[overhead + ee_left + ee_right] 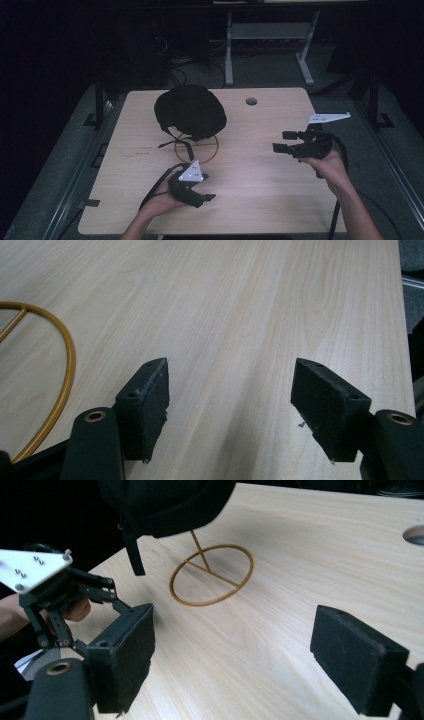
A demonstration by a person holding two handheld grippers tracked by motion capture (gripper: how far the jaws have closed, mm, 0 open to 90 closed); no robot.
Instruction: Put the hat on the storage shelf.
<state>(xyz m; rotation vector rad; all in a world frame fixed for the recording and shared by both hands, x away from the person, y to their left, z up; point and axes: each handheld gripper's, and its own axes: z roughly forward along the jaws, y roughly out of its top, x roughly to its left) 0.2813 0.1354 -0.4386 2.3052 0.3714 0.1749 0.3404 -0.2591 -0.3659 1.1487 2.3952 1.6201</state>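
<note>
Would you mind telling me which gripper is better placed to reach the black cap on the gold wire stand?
Left gripper: it sits nearer the black cap; right gripper is farther off.

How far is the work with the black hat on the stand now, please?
Done: the black hat sits on the gold wire stand, its strap hanging loose. In hand: nothing; the left gripper and right gripper are both open over bare table, apart from the hat. Left: seemingly everything, since neither gripper touches hat or stand.
</note>
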